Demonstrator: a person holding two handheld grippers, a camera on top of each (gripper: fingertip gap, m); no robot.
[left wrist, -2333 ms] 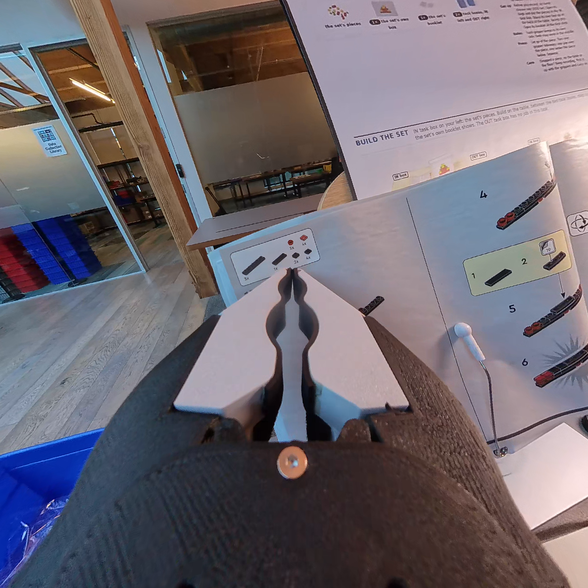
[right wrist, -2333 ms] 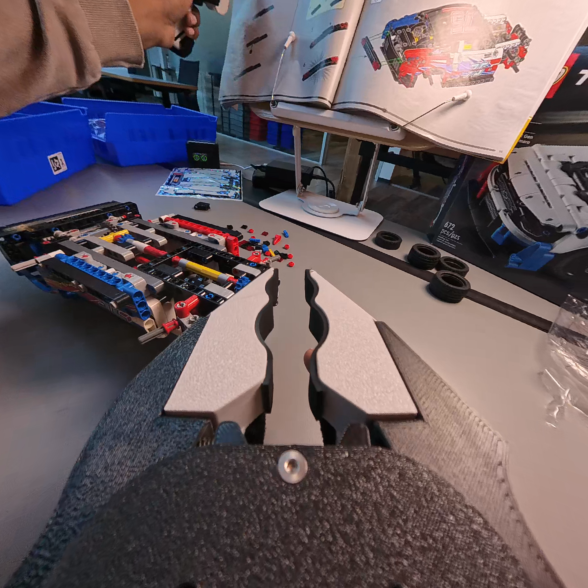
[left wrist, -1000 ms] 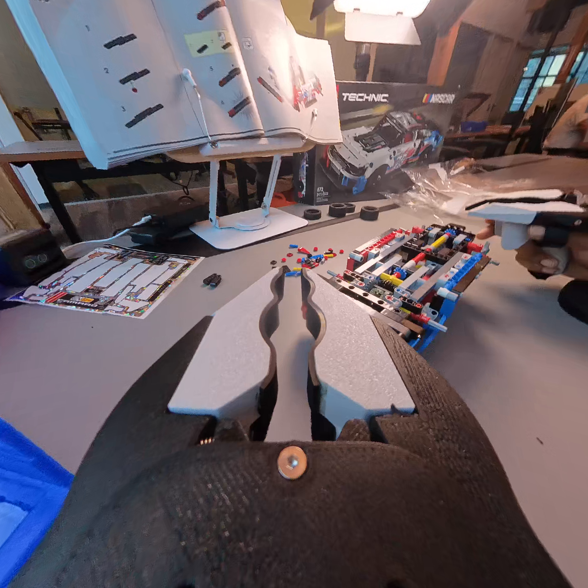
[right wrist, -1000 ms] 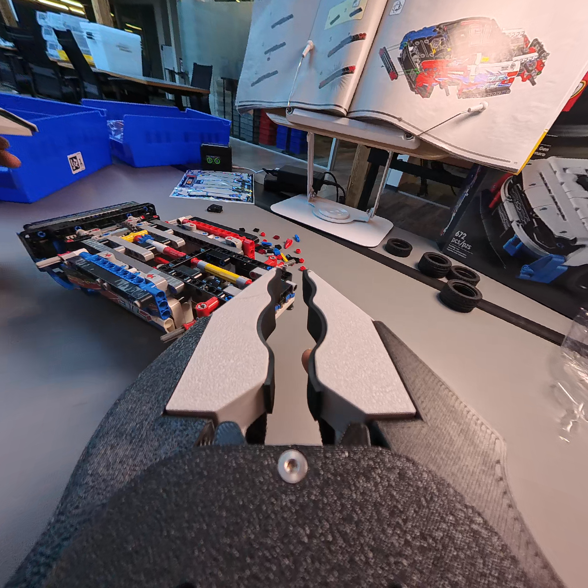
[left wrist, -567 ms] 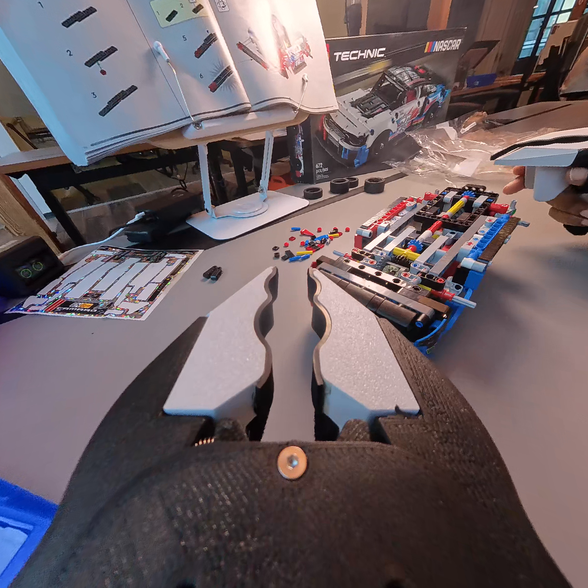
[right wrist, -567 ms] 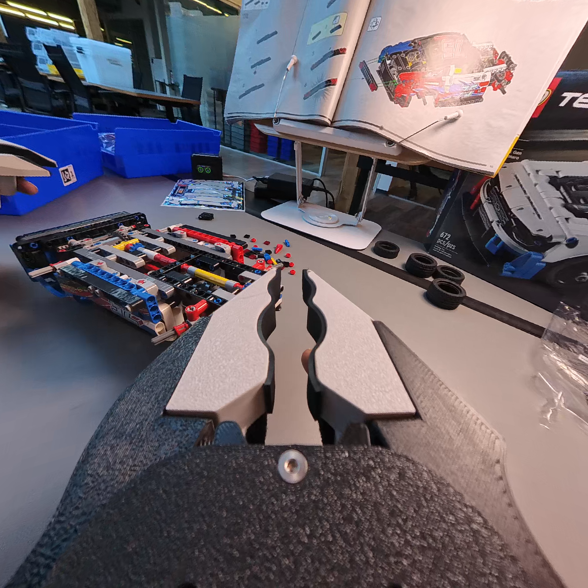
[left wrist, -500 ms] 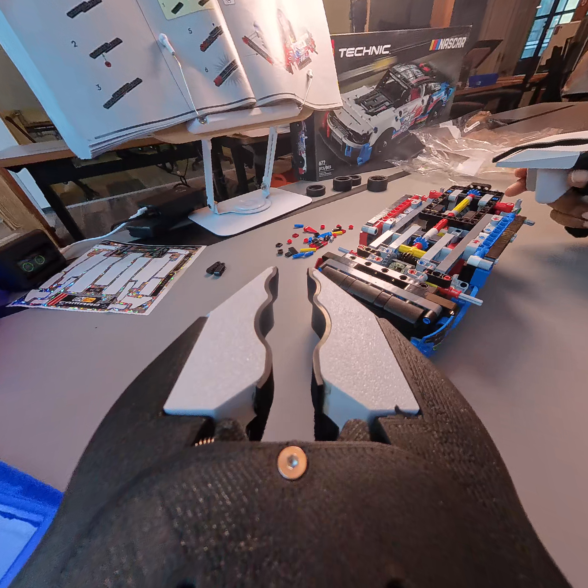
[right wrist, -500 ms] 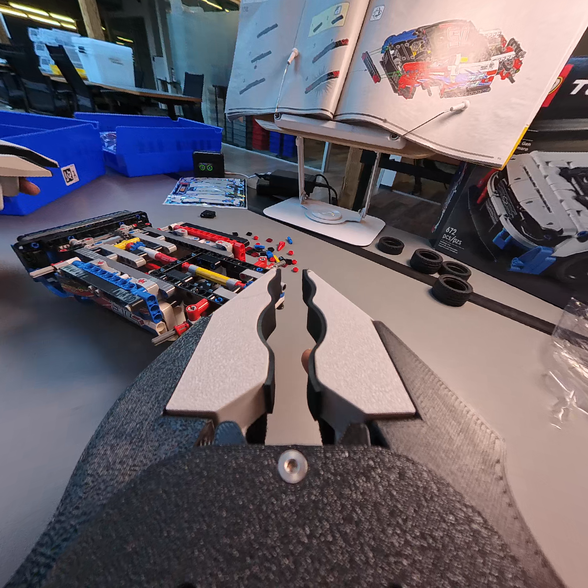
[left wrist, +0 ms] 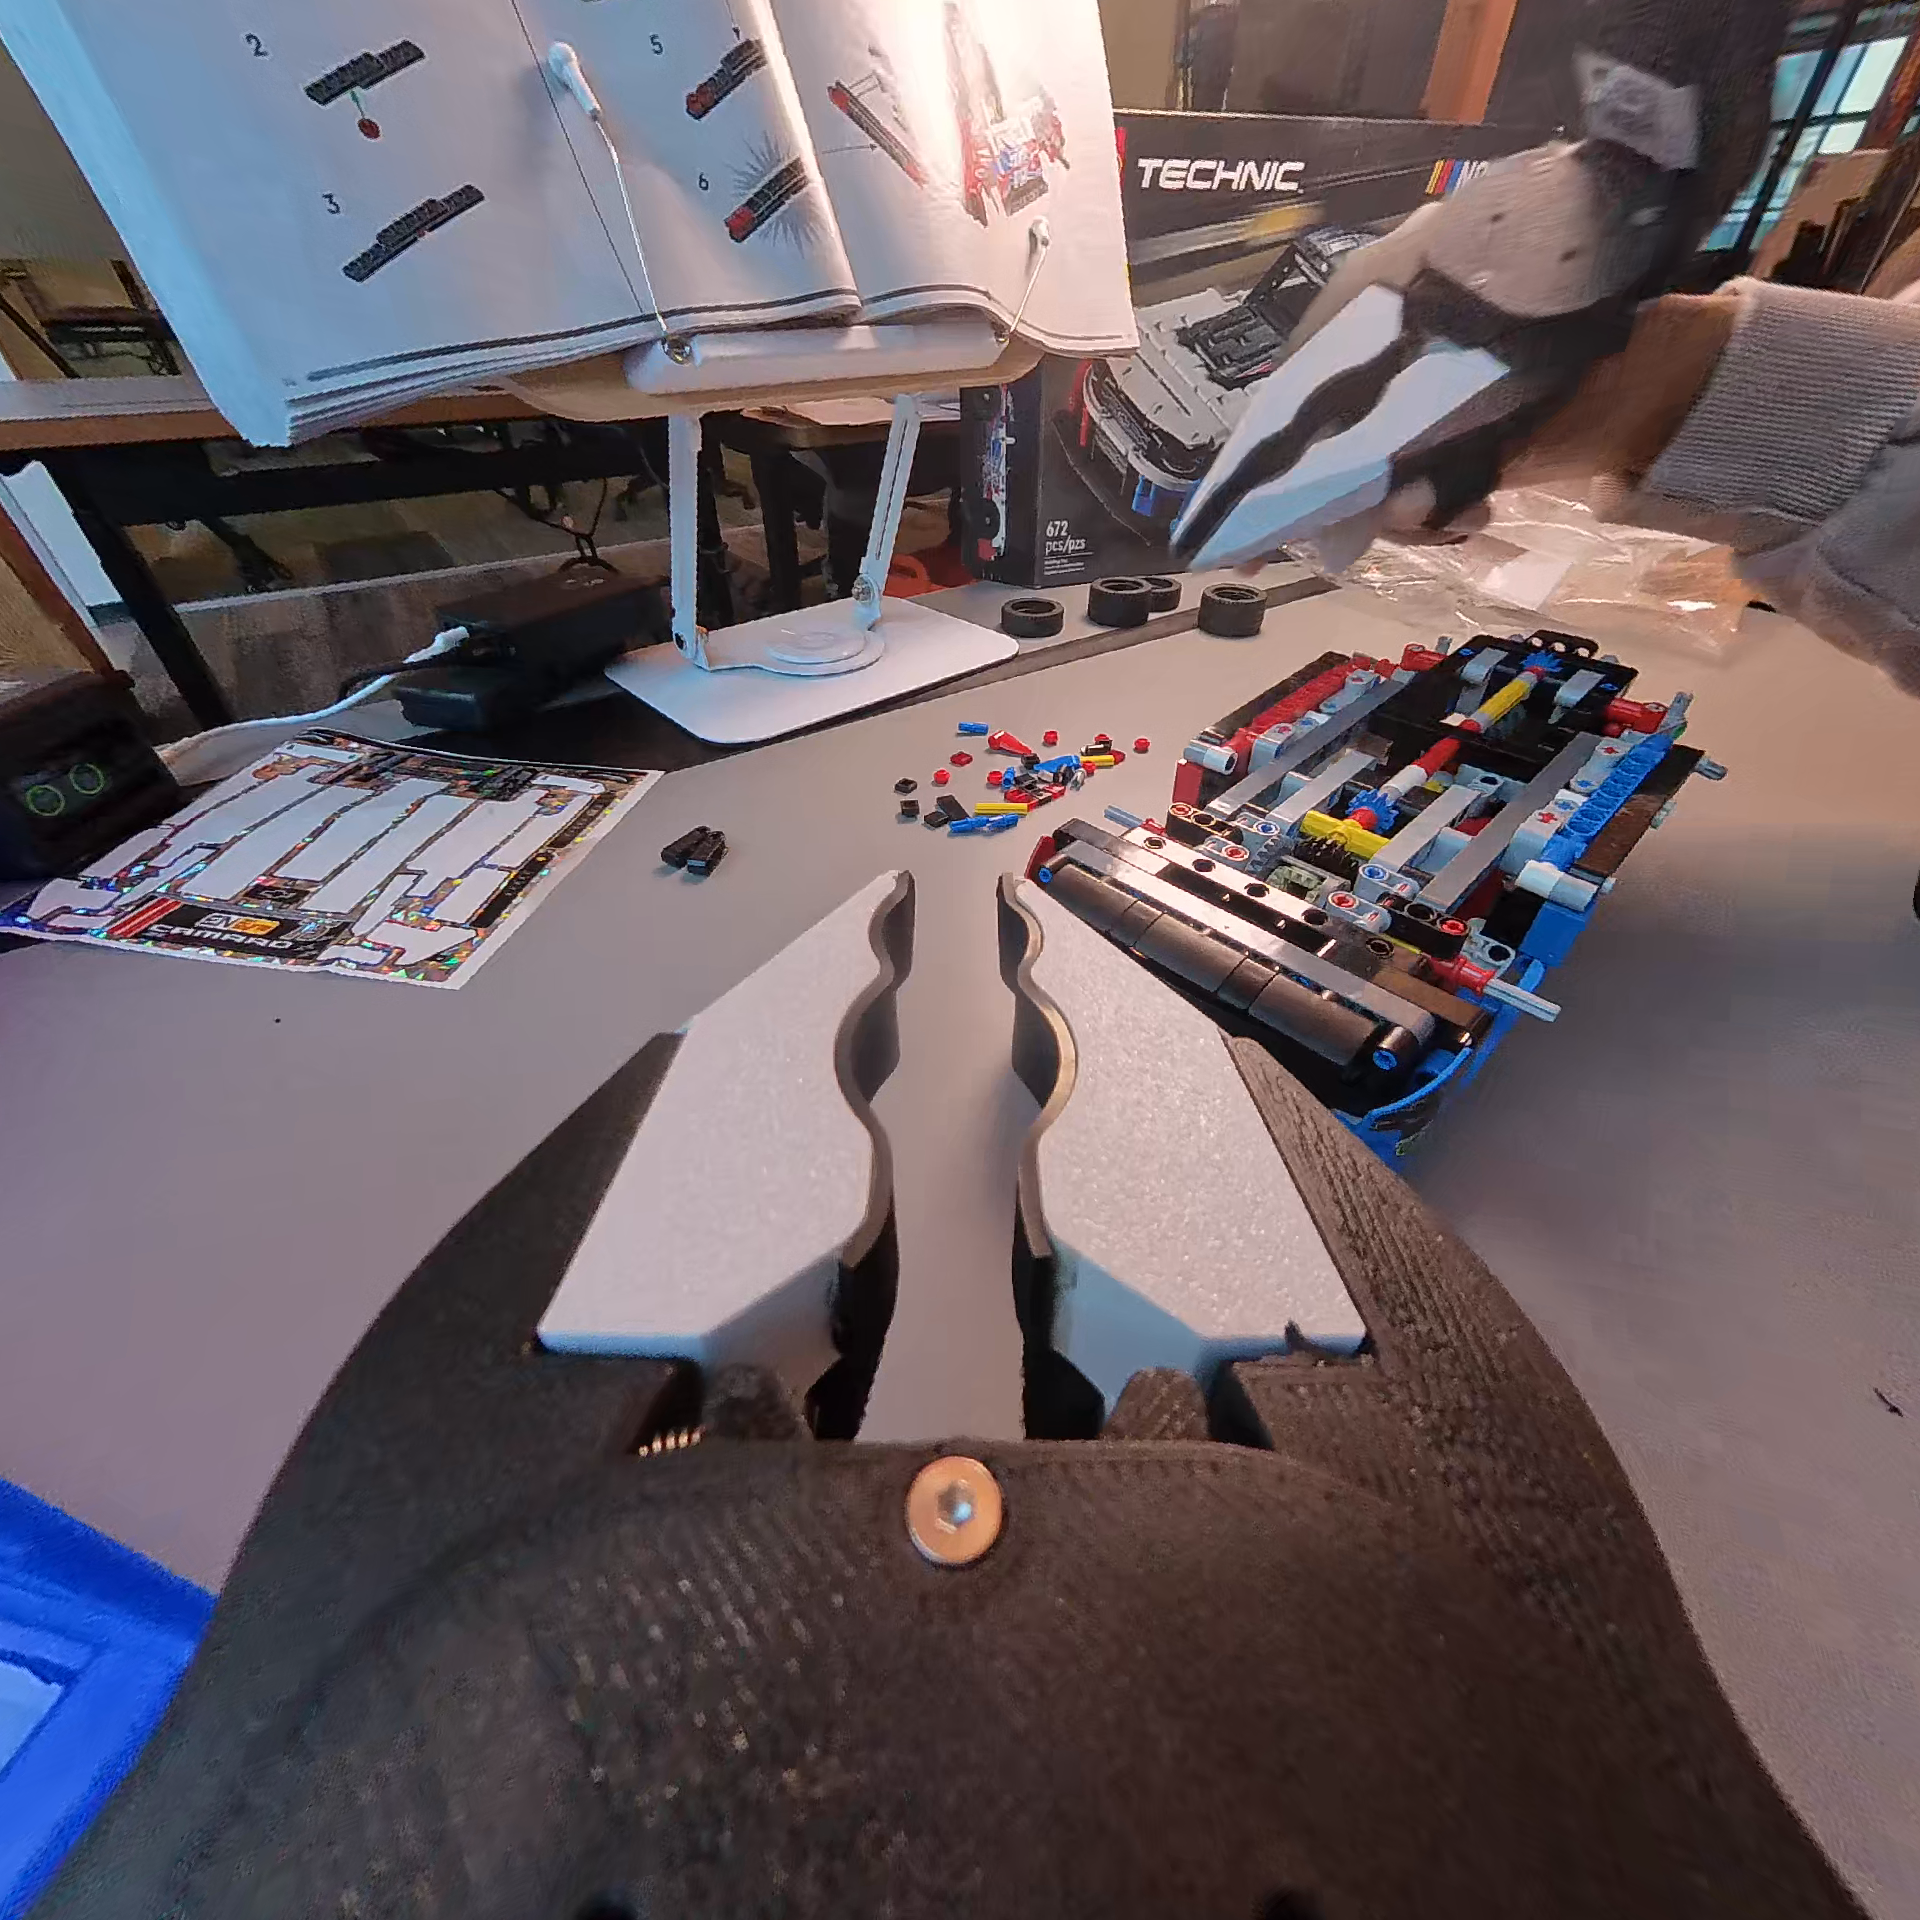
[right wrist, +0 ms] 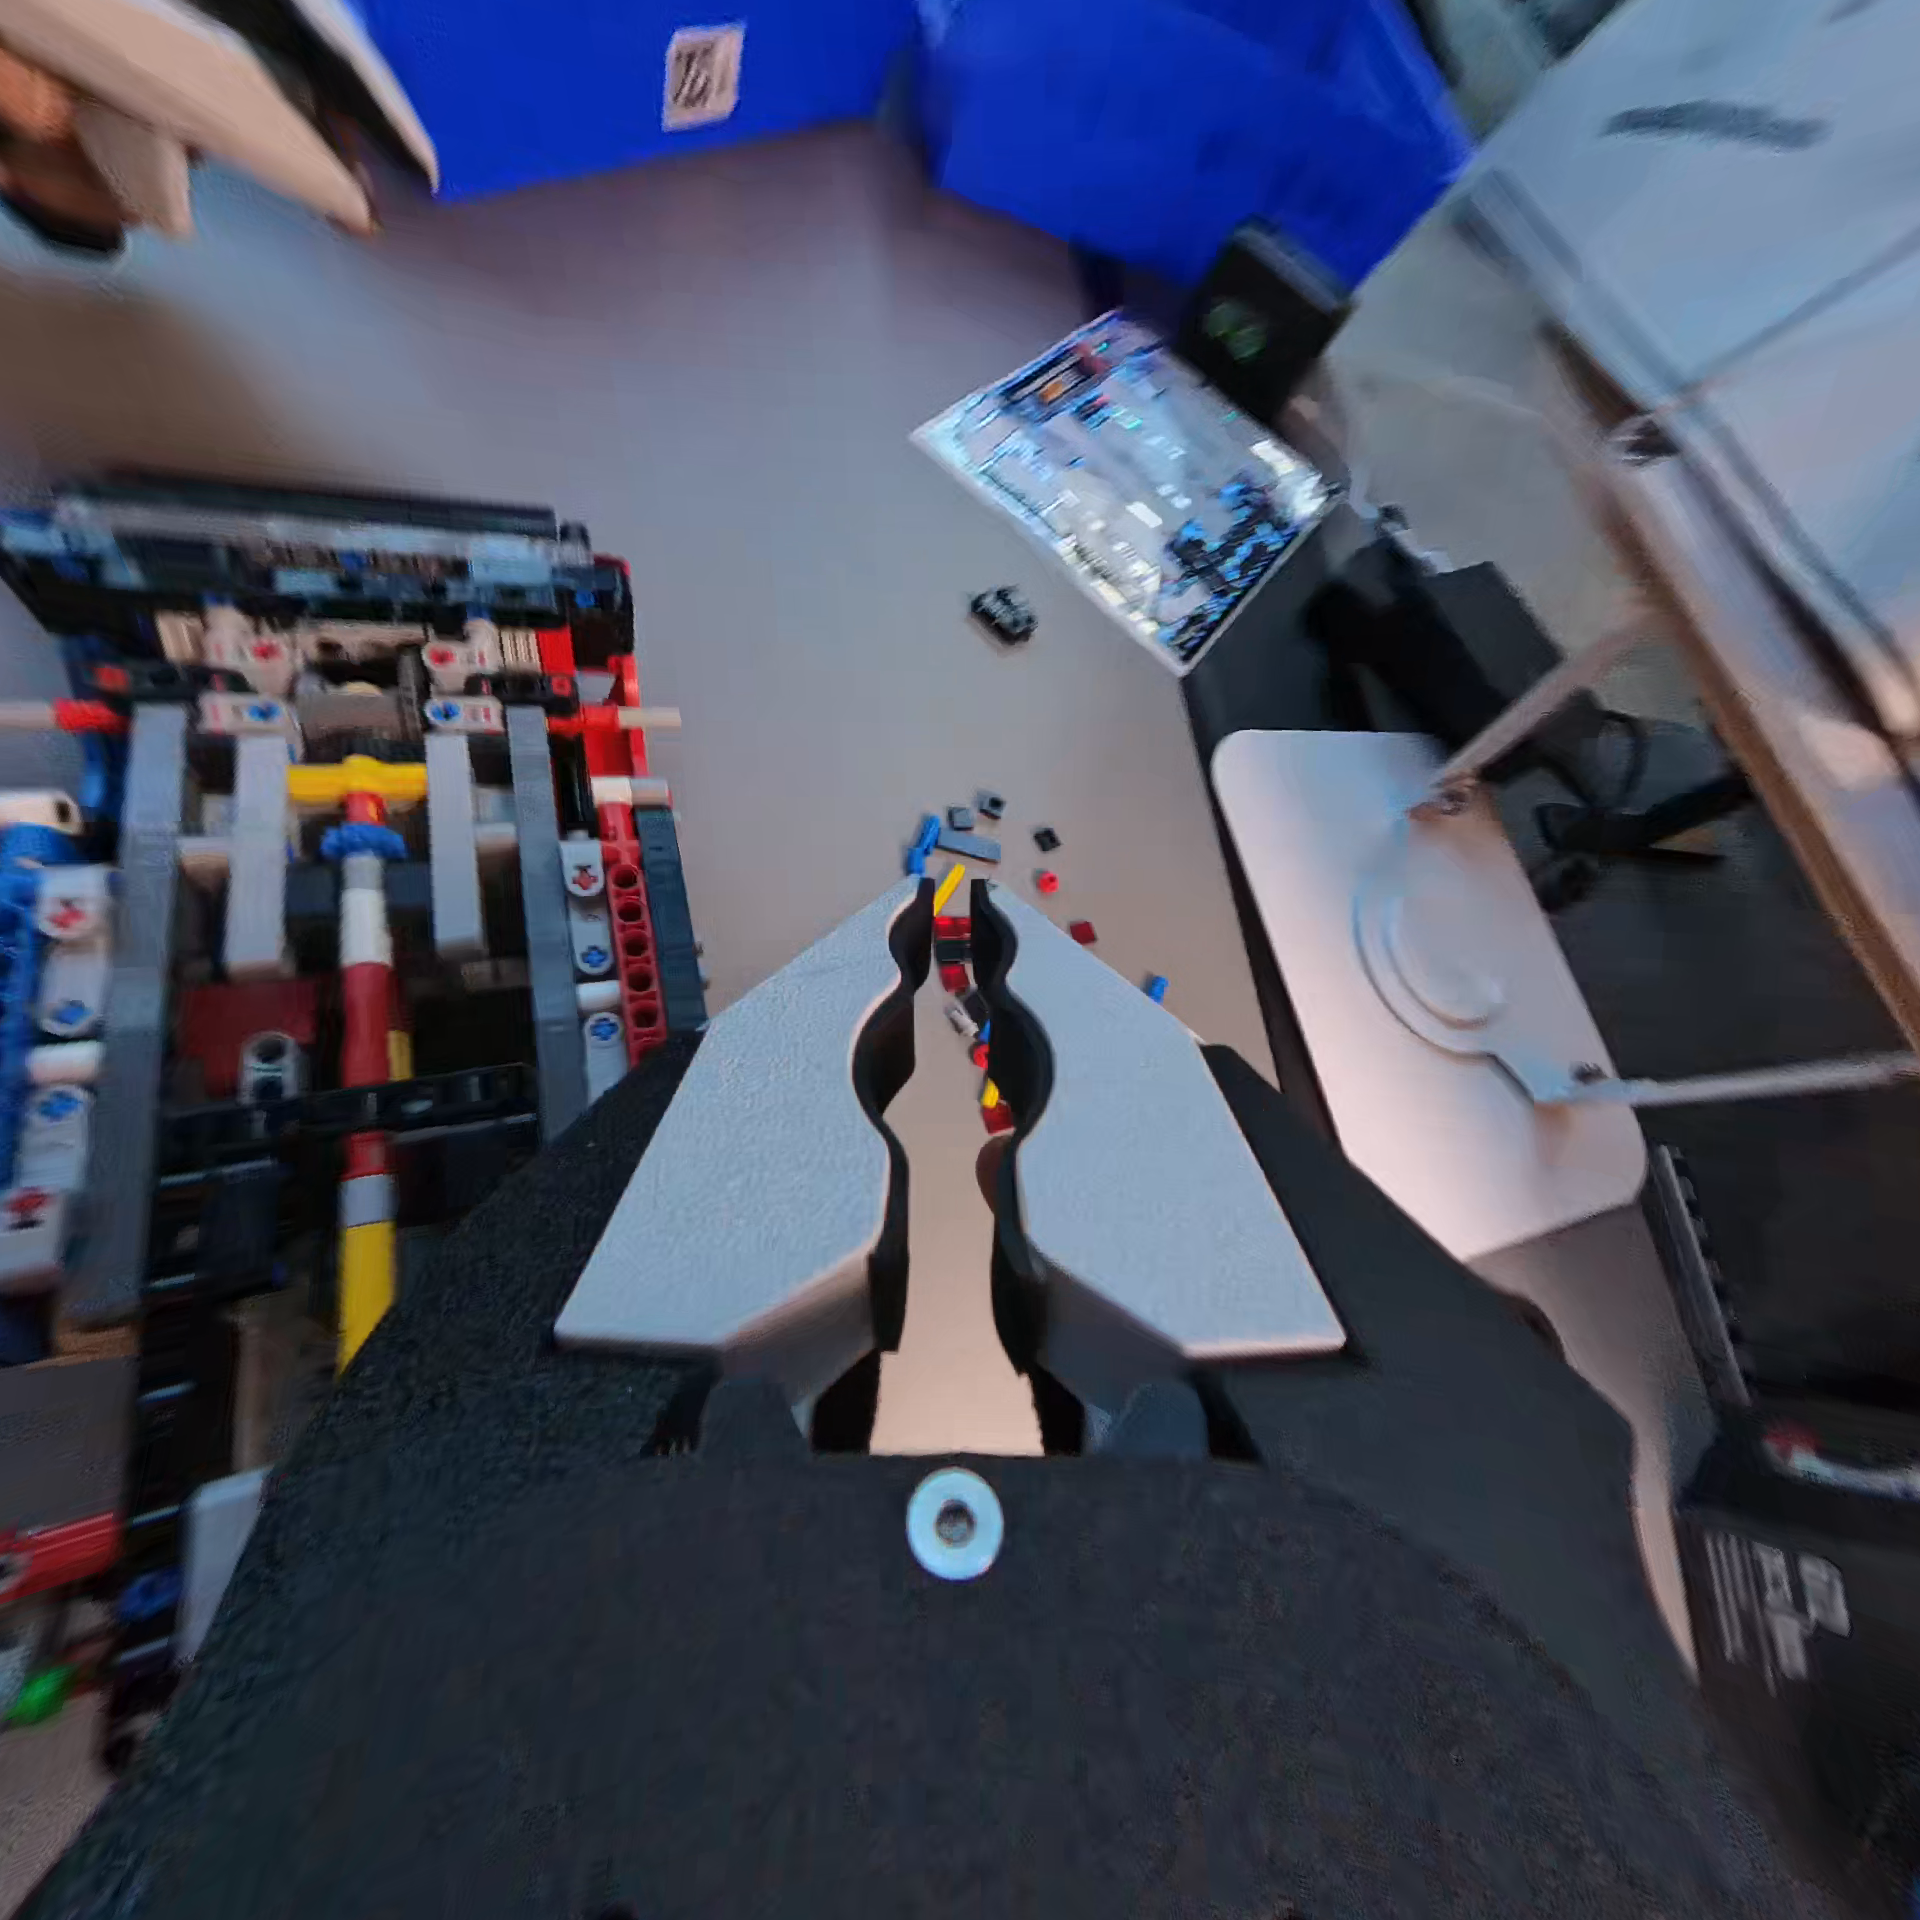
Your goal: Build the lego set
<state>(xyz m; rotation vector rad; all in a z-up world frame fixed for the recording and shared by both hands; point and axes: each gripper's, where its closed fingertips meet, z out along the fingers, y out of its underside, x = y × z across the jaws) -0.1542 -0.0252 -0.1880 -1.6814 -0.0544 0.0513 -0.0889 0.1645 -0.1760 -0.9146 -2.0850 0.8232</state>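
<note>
The partly built lego car chassis (left wrist: 1351, 831) lies on the grey table, right of my left gripper (left wrist: 956, 894), which is open, empty and low over the table. A scatter of small loose pieces (left wrist: 1018, 774) lies beyond its tips, and a small black piece (left wrist: 694, 850) sits to the left. In the blurred right wrist view, my right gripper (right wrist: 951, 888) points down over the loose pieces (right wrist: 966, 831), its jaws a narrow gap apart and holding nothing. The chassis (right wrist: 364, 883) is to its left. The right gripper (left wrist: 1205, 540) also shows raised at the far right.
The open instruction booklet (left wrist: 571, 187) rests on a white stand (left wrist: 810, 665). A sticker sheet (left wrist: 312, 852) lies at the left. Black tyres (left wrist: 1122, 603), the set's box (left wrist: 1195, 312) and a plastic bag (left wrist: 1558, 561) are at the back. Blue bins (right wrist: 1143, 104) stand at the table's far side. The grippers' ends are close to 20 centimeters from one another.
My right gripper has swung from level beside the chassis to pointing down over the loose pieces, and its jaws have narrowed. The left gripper has hardly moved.
</note>
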